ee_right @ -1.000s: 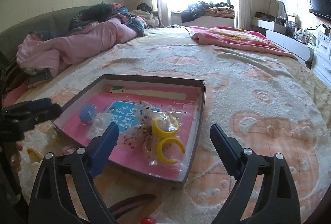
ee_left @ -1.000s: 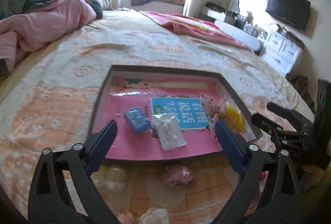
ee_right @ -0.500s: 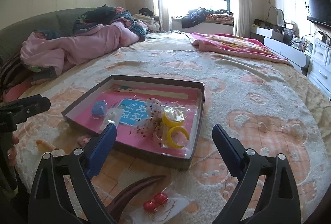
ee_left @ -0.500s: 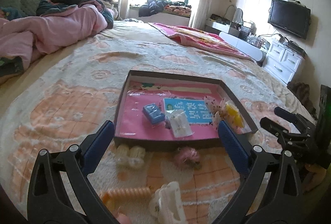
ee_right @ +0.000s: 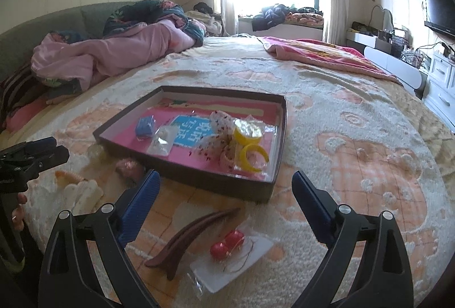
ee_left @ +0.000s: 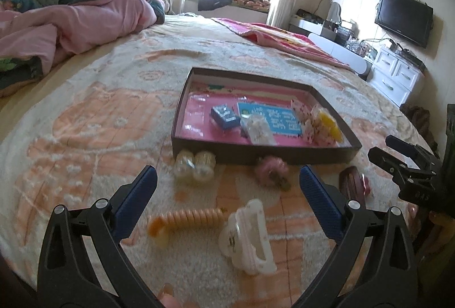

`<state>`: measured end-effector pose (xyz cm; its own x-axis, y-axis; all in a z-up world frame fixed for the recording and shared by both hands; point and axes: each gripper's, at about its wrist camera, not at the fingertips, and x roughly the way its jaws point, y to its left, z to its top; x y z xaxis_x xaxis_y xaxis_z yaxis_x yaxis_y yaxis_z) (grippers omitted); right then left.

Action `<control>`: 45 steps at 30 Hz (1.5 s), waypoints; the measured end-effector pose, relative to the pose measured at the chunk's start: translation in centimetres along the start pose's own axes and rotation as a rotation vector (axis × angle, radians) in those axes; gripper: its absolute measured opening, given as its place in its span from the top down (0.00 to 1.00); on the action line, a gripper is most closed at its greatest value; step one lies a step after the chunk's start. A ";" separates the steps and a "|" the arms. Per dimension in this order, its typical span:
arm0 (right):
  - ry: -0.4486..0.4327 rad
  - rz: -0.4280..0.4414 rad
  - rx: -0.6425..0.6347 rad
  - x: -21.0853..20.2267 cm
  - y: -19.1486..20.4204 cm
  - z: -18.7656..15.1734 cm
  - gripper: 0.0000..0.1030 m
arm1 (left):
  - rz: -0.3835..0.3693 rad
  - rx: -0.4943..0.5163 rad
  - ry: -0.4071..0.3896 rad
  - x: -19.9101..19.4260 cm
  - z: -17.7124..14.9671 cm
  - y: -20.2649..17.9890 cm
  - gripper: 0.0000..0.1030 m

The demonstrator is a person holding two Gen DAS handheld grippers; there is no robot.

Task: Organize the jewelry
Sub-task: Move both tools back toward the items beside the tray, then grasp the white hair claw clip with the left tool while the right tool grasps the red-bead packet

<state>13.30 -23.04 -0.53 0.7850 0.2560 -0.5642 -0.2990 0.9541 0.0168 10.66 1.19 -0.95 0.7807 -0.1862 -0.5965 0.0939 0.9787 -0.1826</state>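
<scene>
Short of the dark shallow cardboard tray [ee_right: 273,154], loose on the fluffy peach blanket [ee_right: 369,166], lay the brown curved hair clip [ee_right: 193,234] and bagged red bead earrings [ee_right: 227,244]; both the left gripper [ee_left: 227,194] and right gripper [ee_right: 224,194] hung spread and empty, and the slippery bag might skid from a pinch.

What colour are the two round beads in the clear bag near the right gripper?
Red beads, clearest in the right wrist view.

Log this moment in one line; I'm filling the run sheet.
left gripper: open | right gripper: open | shallow brown cardboard tray: part-filled | white plastic hair claw: outside
</scene>
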 end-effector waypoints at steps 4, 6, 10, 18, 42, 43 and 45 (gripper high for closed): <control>0.020 -0.010 0.001 -0.2 0.1 -1.0 0.12 | -0.004 0.002 0.022 0.2 -1.3 -0.3 0.11; 0.026 -0.015 0.000 -0.3 0.1 -1.4 0.12 | -0.005 0.000 0.026 0.2 -2.0 -0.5 0.11; 0.033 -0.037 -0.001 -0.7 -0.2 -2.2 0.12 | -0.003 0.013 0.030 0.2 -3.0 -1.2 0.11; 0.074 -0.090 0.019 -0.8 -1.2 -3.8 0.12 | 0.011 0.009 0.070 0.4 -4.8 -1.5 0.11; 0.147 0.060 0.034 1.6 -0.1 -5.3 0.71 | -0.027 0.063 0.116 2.9 -5.8 -3.1 0.66; 0.144 0.068 0.036 1.6 -0.2 -5.3 0.74 | -0.028 0.065 0.115 2.9 -5.8 -3.1 0.70; 0.139 0.081 0.049 1.6 -0.4 -5.2 0.75 | -0.032 0.069 0.115 3.0 -5.7 -3.2 0.70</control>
<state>11.85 -23.81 -5.68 0.6755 0.3113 -0.6684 -0.3288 0.9385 0.1049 9.18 -3.00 -6.66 0.7007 -0.2224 -0.6779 0.1634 0.9749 -0.1509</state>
